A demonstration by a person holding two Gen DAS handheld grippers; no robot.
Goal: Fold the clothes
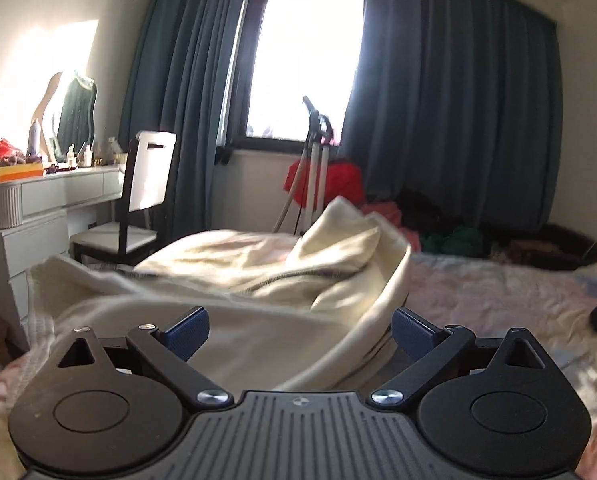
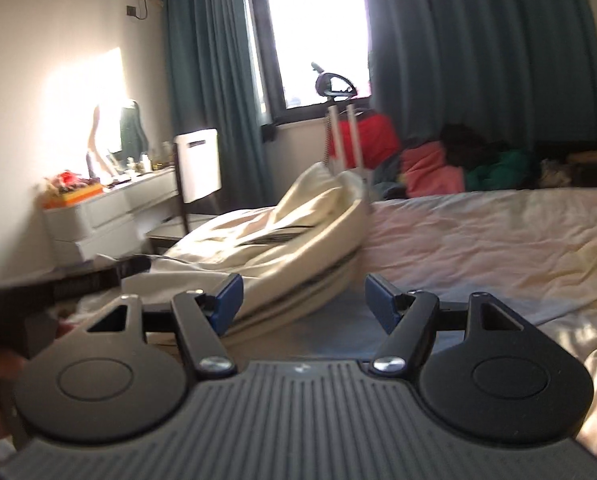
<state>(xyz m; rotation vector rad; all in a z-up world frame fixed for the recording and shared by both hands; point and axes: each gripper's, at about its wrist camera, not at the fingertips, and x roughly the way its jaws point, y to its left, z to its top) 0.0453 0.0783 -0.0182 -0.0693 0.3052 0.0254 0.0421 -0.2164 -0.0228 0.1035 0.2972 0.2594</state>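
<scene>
A cream garment [image 1: 258, 280] lies heaped on the bed [image 1: 498, 300], its pinkish sheet rumpled. Beyond it stand a white chair [image 1: 150, 176], a cluttered dressing worktop [image 1: 58, 188] with a mirror [image 1: 76, 112], a garment steamer [image 1: 318, 152] by the window [image 1: 302, 60], and dark curtains [image 1: 458, 100]. Coloured clothes [image 2: 430, 164] pile up beside the bed. The left gripper [image 1: 300, 330] has its blue fingers [image 1: 188, 330] spread wide, released, the cloth lying loose between them. The right gripper [image 2: 302, 300] is also released, its fingers [image 2: 228, 296] apart with the garment's edge just beside the left one. No readable writing.
</scene>
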